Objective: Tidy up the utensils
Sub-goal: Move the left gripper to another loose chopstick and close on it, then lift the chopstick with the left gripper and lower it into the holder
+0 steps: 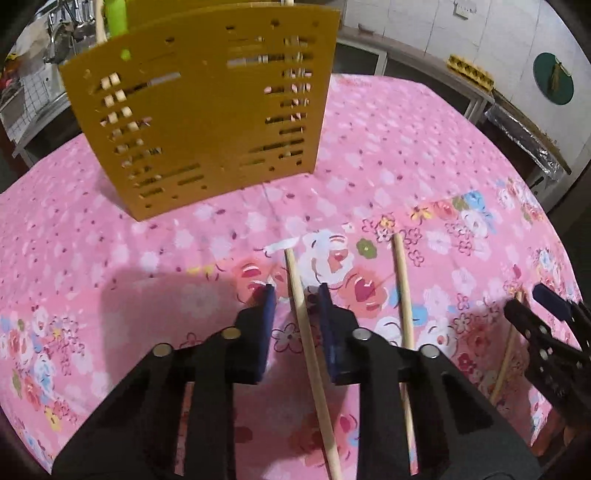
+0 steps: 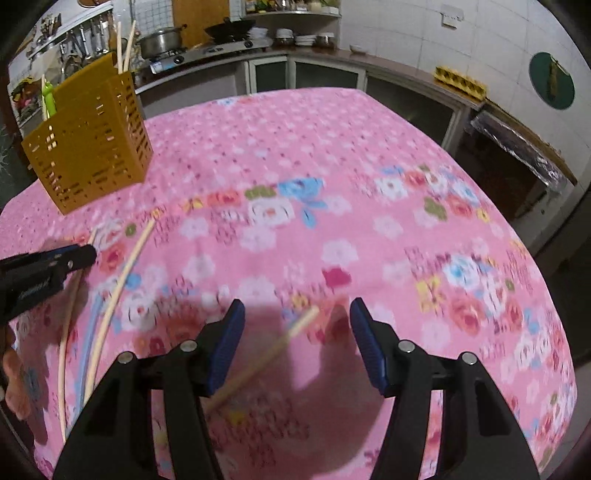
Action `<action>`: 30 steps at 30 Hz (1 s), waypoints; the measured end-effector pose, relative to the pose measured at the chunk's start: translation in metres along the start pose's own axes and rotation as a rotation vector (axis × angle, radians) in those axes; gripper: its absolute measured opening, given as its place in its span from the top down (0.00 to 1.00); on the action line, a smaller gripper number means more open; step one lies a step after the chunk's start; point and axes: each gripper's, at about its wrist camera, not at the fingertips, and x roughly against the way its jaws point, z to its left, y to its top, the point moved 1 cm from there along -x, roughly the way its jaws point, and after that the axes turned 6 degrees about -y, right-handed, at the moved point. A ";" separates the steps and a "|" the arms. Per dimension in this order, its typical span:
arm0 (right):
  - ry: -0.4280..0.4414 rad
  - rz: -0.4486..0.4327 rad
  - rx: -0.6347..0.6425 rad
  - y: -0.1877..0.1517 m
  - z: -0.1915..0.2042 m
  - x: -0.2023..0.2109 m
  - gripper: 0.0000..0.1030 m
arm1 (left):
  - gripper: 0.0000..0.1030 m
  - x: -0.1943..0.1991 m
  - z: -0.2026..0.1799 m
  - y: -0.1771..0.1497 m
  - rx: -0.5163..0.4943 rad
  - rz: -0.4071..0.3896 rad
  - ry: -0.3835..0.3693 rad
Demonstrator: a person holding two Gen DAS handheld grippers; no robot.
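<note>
A yellow slotted utensil holder (image 1: 207, 110) stands on the pink floral tablecloth (image 1: 406, 166), with chopsticks and a green-handled utensil (image 1: 116, 18) inside. My left gripper (image 1: 297, 291) is open, its jaws on either side of a wooden chopstick (image 1: 306, 332) lying on the cloth. A second chopstick (image 1: 404, 306) lies just to its right. My right gripper (image 2: 297, 306) is open over a third chopstick (image 2: 266, 354) lying on the cloth between its jaws. The holder (image 2: 88, 147) shows far left in the right wrist view, with the left gripper (image 2: 79, 254) below it.
The table edge curves off at the right (image 2: 546, 295). A kitchen counter with a stove and pot (image 2: 162, 42) stands behind the table. A yellow tray (image 2: 460, 81) and a green round board (image 2: 552, 85) are at the back right.
</note>
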 end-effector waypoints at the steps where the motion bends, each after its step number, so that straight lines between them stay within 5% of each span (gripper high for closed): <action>1: -0.005 0.006 0.000 -0.002 0.000 0.000 0.43 | 0.82 -0.001 -0.001 0.000 -0.012 -0.004 0.004; 5: -0.018 0.060 -0.010 -0.008 0.005 -0.003 0.51 | 0.92 -0.005 -0.003 0.002 -0.036 -0.009 0.011; 13: 0.002 0.101 0.006 0.006 0.028 -0.010 0.85 | 0.93 -0.001 0.005 0.000 -0.028 -0.007 -0.008; 30: 0.078 0.104 0.040 0.055 0.029 -0.029 0.94 | 0.95 -0.003 0.001 0.010 -0.014 0.006 0.032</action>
